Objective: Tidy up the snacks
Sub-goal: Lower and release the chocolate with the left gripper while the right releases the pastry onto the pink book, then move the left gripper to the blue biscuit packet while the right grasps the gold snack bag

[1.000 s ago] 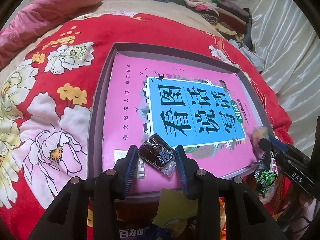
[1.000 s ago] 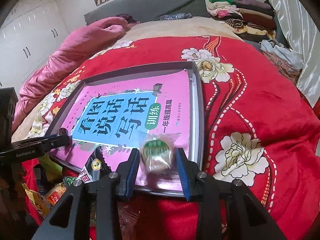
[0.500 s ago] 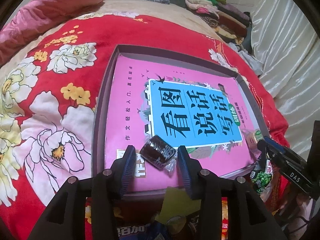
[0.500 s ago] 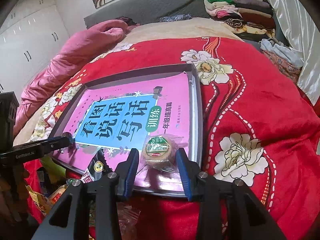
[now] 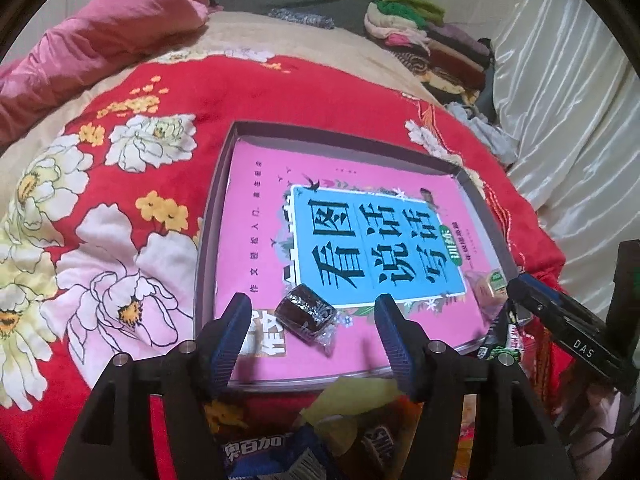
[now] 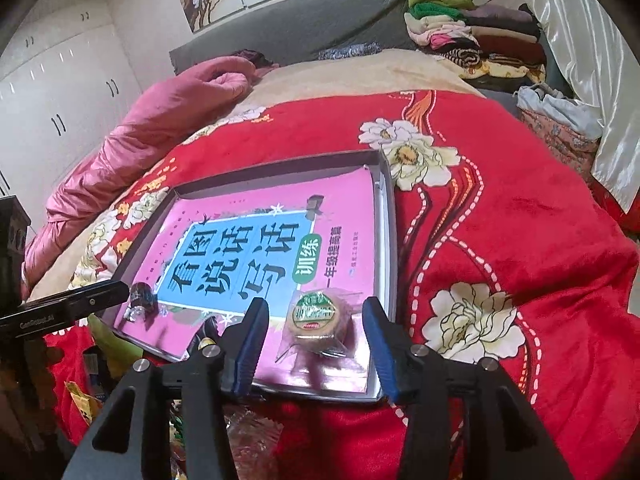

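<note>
Your left gripper: jaws just been opening, pads clear of the dark wrapped snack, which lies between them on the pink book in the shallow grey tray. Released. Your right gripper: jaws also just been opening, round green-label cake sits between, untouched, near tray's right wall. Tray's on the red floral blanket. More snack packs below tray's near edge.

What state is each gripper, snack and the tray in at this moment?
Left gripper: open, just widened, dark wrapped snack lying loose between its fingers.
Right gripper: open, just widened, round green-labelled cake free between fingers.
Tray: flat on bedspread, pink book inside.
</note>
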Demonstrator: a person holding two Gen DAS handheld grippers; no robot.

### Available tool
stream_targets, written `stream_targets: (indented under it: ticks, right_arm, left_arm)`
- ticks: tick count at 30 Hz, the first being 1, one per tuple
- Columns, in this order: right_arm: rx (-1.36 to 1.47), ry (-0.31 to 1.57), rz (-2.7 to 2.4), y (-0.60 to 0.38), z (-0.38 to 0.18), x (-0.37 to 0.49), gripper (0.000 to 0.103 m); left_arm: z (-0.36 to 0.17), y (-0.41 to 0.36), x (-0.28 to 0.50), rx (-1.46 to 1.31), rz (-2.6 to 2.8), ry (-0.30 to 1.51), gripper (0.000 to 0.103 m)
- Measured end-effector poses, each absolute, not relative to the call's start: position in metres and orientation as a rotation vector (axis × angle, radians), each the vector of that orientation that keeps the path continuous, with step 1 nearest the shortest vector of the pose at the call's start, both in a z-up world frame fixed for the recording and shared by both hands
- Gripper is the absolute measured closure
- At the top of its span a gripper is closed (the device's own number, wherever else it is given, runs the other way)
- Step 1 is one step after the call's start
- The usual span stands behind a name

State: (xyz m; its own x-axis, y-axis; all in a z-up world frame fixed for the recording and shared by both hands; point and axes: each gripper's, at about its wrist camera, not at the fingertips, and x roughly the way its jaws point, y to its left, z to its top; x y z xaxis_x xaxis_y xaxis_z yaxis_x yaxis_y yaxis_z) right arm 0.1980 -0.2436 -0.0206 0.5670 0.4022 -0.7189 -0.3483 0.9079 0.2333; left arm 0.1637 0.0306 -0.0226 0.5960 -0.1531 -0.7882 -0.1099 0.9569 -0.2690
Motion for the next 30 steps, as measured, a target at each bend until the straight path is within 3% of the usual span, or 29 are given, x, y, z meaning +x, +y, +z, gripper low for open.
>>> stream_targets:
  ticks: [5,7,15,30]
  right_arm:
    - [0.077,0.821,0.455,-0.244,-0.013,0.194,0.049]
    - [0.078,0.804,0.462,-0.244,-0.01,0.192,0.049]
    - [0.07,0.766,0.489,-0.242,-0.002,0.186,0.042]
    - [0.072,0.74,0.499,-0.245,0.003,0.181,0.038]
  left_arm:
    - [-0.012,0.031,0.157,-0.3,-0.017,0.9,0.035]
    - [-0.009,0.032,0.155,-0.298,-0.013,0.889,0.028]
    - [0.0,0.035,0.142,-0.311,-0.004,0.874,0.027]
    - [0.011,0.044,0.121,-0.314,-0.003,0.857,0.026]
